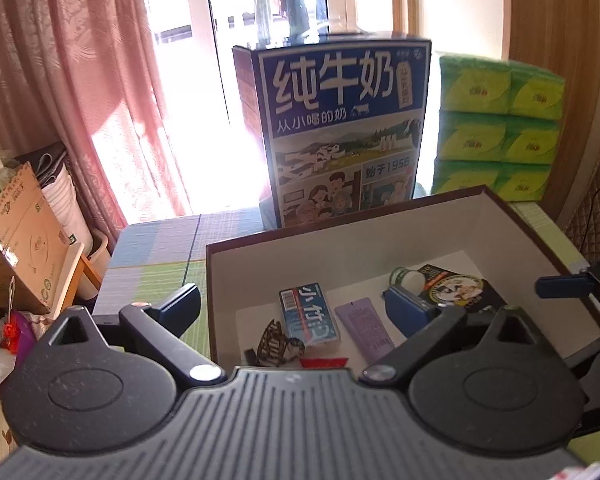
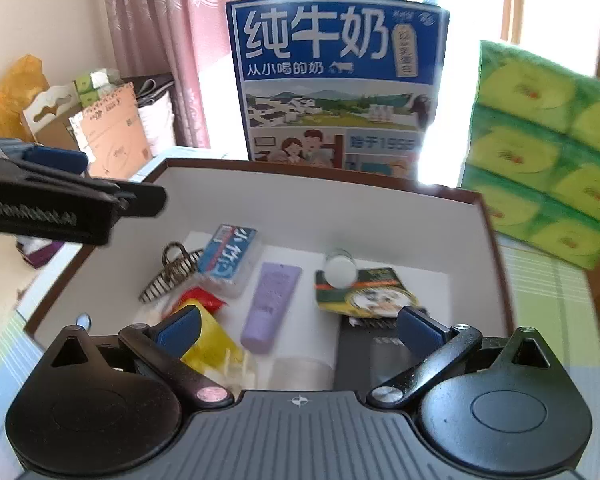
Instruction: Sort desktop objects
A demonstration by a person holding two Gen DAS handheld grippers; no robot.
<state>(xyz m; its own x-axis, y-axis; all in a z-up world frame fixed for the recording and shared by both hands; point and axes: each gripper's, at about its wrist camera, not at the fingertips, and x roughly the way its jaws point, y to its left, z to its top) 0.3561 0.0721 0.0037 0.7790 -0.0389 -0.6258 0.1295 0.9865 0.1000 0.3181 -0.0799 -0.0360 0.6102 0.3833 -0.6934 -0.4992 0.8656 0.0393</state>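
Observation:
A brown-rimmed open box [image 2: 340, 208] [image 1: 284, 256] holds a blue card pack [image 2: 228, 254] [image 1: 308, 316], a purple tube [image 2: 270, 304] [image 1: 366, 326], a brown hair claw [image 2: 168, 272] [image 1: 274, 344], a yellow and red packet [image 2: 208, 332], a small white-capped jar [image 2: 340, 272] [image 1: 406, 278] on a green and black pack [image 2: 368, 294] [image 1: 454, 286], and a black flat item [image 2: 372, 356]. My left gripper [image 1: 296, 312] is open and empty above the box's left edge. My right gripper [image 2: 300, 330] is open and empty over the box. The left gripper [image 2: 72, 196] also shows in the right wrist view.
A blue milk carton [image 1: 340, 128] [image 2: 336, 80] stands behind the box. Green tissue packs [image 1: 500, 128] [image 2: 548, 160] are stacked at the right. The table has a checked cloth [image 1: 156, 256]. Cardboard boxes [image 1: 20, 232] and pink curtains [image 1: 80, 80] are at the left.

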